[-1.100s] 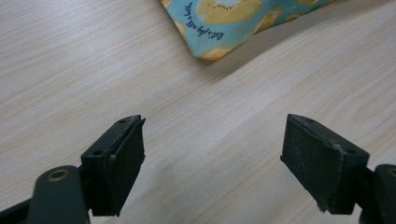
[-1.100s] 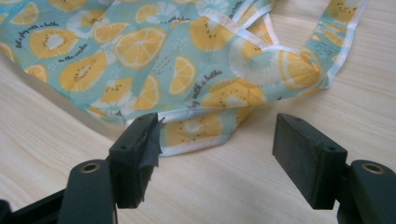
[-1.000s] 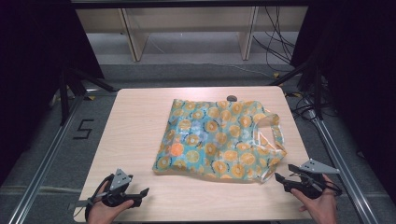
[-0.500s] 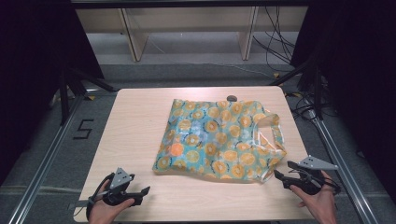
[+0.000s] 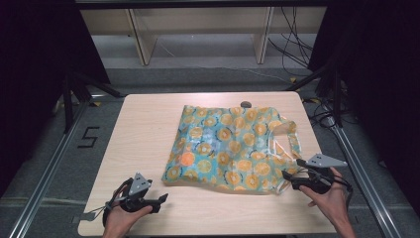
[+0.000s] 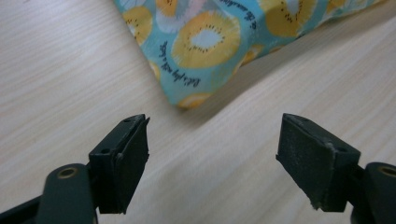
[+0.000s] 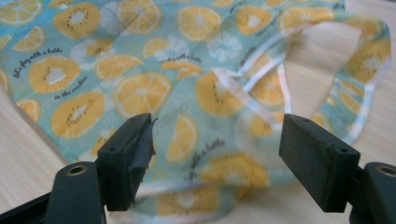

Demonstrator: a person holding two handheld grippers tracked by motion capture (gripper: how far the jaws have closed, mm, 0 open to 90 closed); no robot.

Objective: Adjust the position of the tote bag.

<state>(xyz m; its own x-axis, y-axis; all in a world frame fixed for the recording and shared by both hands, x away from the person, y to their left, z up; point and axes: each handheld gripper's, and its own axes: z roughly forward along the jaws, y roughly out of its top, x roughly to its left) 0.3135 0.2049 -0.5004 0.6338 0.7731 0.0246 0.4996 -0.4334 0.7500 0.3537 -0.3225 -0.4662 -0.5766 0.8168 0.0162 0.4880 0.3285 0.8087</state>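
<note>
A turquoise cloth bag (image 7: 140, 70) printed with orange and kiwi slices is seen spread flat on a pale wooden table (image 7: 23, 154), its white-edged handles (image 7: 369, 84) looped at the right. The right gripper (image 7: 217, 154) is held low over the bag's near edge. Its jaws have just been opening and are set wide apart, with printed fabric lying beneath the gap and no pad pressed on it.
</note>
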